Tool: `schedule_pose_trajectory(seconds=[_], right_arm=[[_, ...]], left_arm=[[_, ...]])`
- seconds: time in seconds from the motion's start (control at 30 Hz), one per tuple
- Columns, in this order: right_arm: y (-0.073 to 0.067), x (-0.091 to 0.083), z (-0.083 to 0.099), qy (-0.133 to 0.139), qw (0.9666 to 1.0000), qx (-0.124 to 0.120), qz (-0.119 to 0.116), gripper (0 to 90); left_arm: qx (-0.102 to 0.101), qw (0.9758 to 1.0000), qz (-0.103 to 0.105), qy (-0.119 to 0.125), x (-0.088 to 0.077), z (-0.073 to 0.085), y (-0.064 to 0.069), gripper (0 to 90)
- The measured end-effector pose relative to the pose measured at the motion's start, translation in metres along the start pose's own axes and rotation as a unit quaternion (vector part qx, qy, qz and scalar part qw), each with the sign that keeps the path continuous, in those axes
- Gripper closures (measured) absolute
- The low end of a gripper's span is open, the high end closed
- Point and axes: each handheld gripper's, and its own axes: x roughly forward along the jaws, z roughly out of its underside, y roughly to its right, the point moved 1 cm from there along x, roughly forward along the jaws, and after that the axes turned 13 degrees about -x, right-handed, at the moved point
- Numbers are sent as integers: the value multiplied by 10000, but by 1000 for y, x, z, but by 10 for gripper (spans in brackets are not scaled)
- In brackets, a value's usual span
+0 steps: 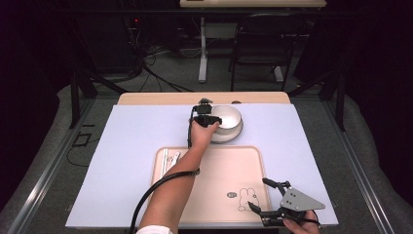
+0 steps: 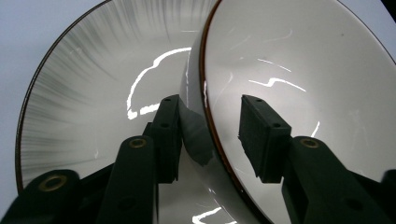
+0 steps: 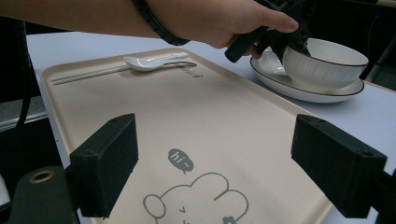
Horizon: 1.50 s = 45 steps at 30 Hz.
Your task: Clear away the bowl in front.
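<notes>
A white bowl (image 1: pixel 229 117) with a dark rim stands on a white plate (image 1: pixel 228 135) at the far middle of the table. My left gripper (image 1: pixel 210 119) reaches over the bowl's near left rim. In the left gripper view, my left gripper (image 2: pixel 210 135) straddles that rim: one pad lies outside against the wall of the bowl (image 2: pixel 303 70), and the other hangs inside with a gap to the rim. The plate (image 2: pixel 84 93) shows beneath. My right gripper (image 1: pixel 257 193) hovers open over the near right corner of the beige tray (image 1: pixel 219 165), nothing between its pads.
A white spoon (image 3: pixel 149 63) and a pair of chopsticks (image 3: pixel 88 74) lie along the left edge of the tray (image 3: pixel 187 116). A cartoon print marks the tray's near part. A lilac mat (image 1: pixel 136 146) covers the table. A desk and chair stand beyond the table.
</notes>
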Motion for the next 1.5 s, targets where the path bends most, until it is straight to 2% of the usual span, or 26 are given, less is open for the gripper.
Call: schedule_pose_trajectory(seconds=[0.23,0.63,0.8,0.97,1.03,1.1,1.27,1.5], right_arm=[[1,0,0,10,10000,11,11,145],[1,-1,0,12,10000,13,4,145],[1,-1,0,17,10000,11,4,145],[2,-1,1,19,10000,32,16,145],[2,-1,1,22,10000,40,15,145],[2,-1,1,23,10000,30,11,145],[2,-1,1,17,10000,32,8,145],[2,-1,1,9,10000,34,13,145]], left_arm=[[-233,9997,-37,20,0,-2,0,659],[-339,9993,-153,9,0,-4,2,721],[-507,9985,-198,57,-1,-4,2,762],[-559,9981,-230,96,-1,-4,2,790],[-669,9975,-218,98,-1,-4,3,793],[-790,9968,-146,56,-2,-4,2,800],[-781,9967,-199,-1,-2,-4,3,802],[-880,9960,-131,-119,-6,-6,2,804]])
